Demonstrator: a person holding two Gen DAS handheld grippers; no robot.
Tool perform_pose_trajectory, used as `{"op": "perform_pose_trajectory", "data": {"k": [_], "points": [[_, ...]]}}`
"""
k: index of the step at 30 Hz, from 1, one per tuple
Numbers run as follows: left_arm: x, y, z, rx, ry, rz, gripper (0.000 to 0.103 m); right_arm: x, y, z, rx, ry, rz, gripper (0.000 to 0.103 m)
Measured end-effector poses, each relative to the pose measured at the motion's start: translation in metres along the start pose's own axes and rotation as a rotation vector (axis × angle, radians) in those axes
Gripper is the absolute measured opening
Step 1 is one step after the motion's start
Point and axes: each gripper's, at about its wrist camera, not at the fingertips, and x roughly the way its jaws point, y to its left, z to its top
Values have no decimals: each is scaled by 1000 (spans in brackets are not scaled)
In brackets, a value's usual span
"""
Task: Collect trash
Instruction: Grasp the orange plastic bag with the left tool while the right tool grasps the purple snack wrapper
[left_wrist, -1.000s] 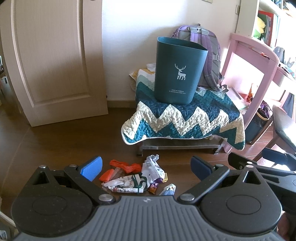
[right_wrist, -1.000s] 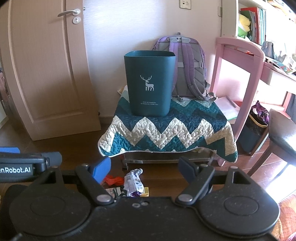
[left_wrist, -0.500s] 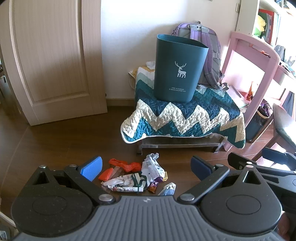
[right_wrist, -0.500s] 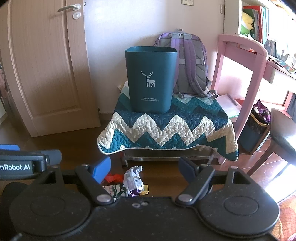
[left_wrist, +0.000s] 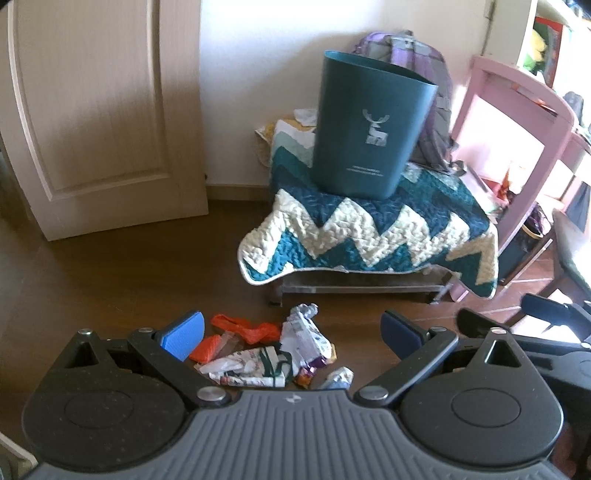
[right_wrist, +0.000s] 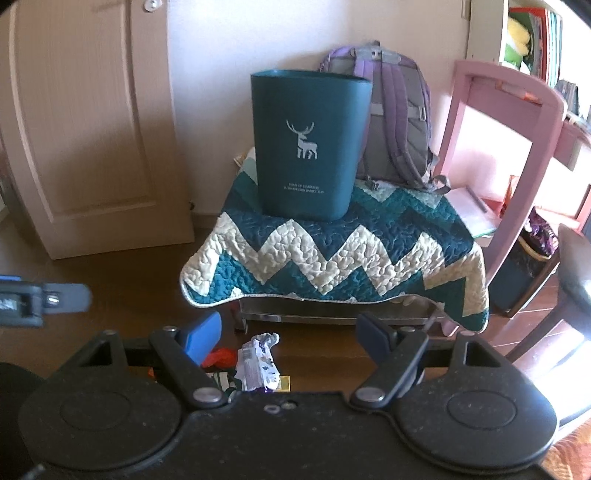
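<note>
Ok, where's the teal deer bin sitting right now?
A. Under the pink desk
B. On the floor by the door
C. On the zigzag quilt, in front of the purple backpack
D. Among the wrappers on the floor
C: the teal bin stands upright on the zigzag quilt, with the purple backpack behind it.

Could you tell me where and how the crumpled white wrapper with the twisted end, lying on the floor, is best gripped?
Grip the white wrapper at its twisted end, which points toward the quilt-covered stand. That end is narrow, sticks up and lies clear of the orange plastic. Come from above with the open left gripper, jaws across the twist; probably easiest there.
</note>
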Motion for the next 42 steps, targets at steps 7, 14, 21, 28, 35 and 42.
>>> {"op": "perform_pose_trajectory", "data": {"k": [7, 14, 21, 28, 35, 42], "points": [[65, 43, 16, 36, 23, 57, 102, 78, -15, 1, -14, 78, 68, 80], [152, 65, 27, 39, 111, 109, 102, 166, -11, 7, -65, 144, 144, 80], [276, 86, 35, 11, 277, 111, 102, 274, 21, -17, -170, 297, 201, 80], [428, 97, -10, -5, 538, 136, 102, 375, 55, -66, -277, 471, 219, 80], [507, 79, -42, 78, 561, -2, 102, 444, 67, -111, -312, 577, 249, 78], [566, 74, -74, 161, 601, -24, 102, 490, 73, -136, -332, 624, 246, 78]]}}
